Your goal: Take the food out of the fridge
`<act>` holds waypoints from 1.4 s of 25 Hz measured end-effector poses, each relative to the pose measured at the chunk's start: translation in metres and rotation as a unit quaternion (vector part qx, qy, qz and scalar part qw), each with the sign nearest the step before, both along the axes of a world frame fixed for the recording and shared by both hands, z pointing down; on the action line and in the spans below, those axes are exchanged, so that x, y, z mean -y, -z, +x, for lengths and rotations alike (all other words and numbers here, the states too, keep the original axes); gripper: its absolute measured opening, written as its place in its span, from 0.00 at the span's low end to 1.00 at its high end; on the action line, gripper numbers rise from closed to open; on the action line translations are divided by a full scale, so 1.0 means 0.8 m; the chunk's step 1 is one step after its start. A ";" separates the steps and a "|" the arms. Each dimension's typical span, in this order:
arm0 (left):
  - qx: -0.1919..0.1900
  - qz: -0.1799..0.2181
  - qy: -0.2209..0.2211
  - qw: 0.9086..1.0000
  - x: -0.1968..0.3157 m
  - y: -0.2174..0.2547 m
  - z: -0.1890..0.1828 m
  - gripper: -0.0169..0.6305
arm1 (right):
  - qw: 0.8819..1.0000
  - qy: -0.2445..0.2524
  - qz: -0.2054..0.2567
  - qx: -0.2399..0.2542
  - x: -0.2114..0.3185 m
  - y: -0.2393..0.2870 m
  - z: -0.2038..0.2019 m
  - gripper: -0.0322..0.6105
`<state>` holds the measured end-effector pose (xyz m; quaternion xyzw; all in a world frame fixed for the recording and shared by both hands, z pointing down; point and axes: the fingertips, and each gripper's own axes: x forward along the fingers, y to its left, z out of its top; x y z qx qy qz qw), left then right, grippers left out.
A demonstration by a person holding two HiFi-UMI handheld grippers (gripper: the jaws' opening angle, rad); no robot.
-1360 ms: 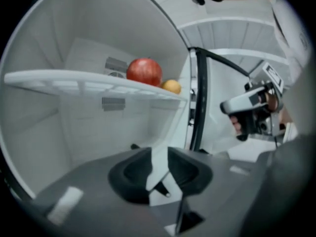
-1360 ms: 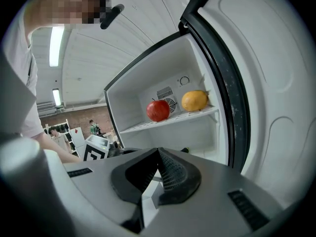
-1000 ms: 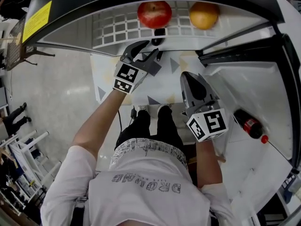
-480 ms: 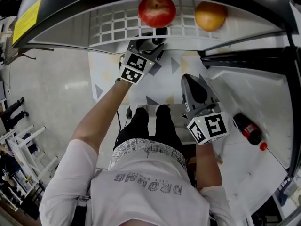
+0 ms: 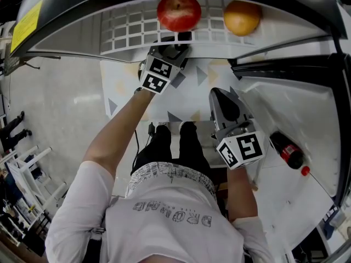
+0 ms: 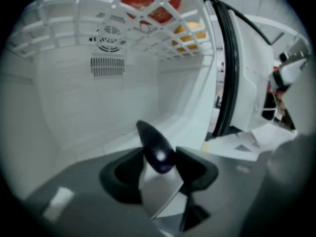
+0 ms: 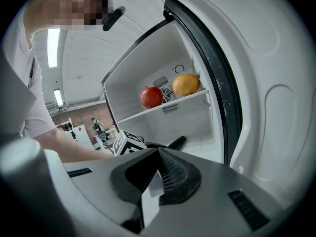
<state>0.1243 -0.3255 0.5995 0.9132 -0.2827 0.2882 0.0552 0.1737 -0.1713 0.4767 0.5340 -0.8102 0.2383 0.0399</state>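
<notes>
Red apple point(image 5: 179, 13) and orange point(image 5: 242, 17) both sit on the wire shelf point(image 5: 126, 29) just above my left gripper point(image 5: 176, 47). Its jaws are closing on nothing, though they look fairly wide. My right gripper point(image 5: 226, 104) hangs behind it, pinched together, empty. No food is out yet.

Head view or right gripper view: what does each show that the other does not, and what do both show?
Only the head view shows the dark bottle with a red cap in the open door and the yellow label on the fridge's top. Only the right gripper view shows the vent grille on the back wall and a ceiling light. Both show the red apple, the orange, the white shelf under them and the right gripper, jaws together.
</notes>
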 end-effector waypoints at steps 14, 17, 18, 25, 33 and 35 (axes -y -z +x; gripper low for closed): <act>-0.039 -0.001 -0.004 0.999 -0.029 0.030 -0.027 0.32 | 1.000 0.003 0.013 0.001 0.009 0.017 -0.009 0.05; -0.051 -0.005 -0.003 0.999 -0.042 0.039 -0.039 0.32 | 1.000 0.004 0.016 -0.002 0.009 0.024 -0.013 0.05; -0.054 -0.006 -0.003 0.999 -0.048 0.042 -0.042 0.32 | 1.000 0.004 0.017 -0.003 0.008 0.025 -0.015 0.05; -0.079 -0.001 -0.011 0.997 -0.086 0.078 -0.063 0.32 | 1.000 0.000 0.025 -0.006 0.004 0.040 -0.027 0.05; -0.098 0.017 -0.027 0.995 -0.125 0.127 -0.098 0.32 | 0.999 -0.006 0.040 -0.014 -0.002 0.067 -0.044 0.05; -0.102 0.018 -0.025 0.994 -0.132 0.135 -0.110 0.32 | 0.999 -0.007 0.044 -0.016 -0.005 0.074 -0.050 0.05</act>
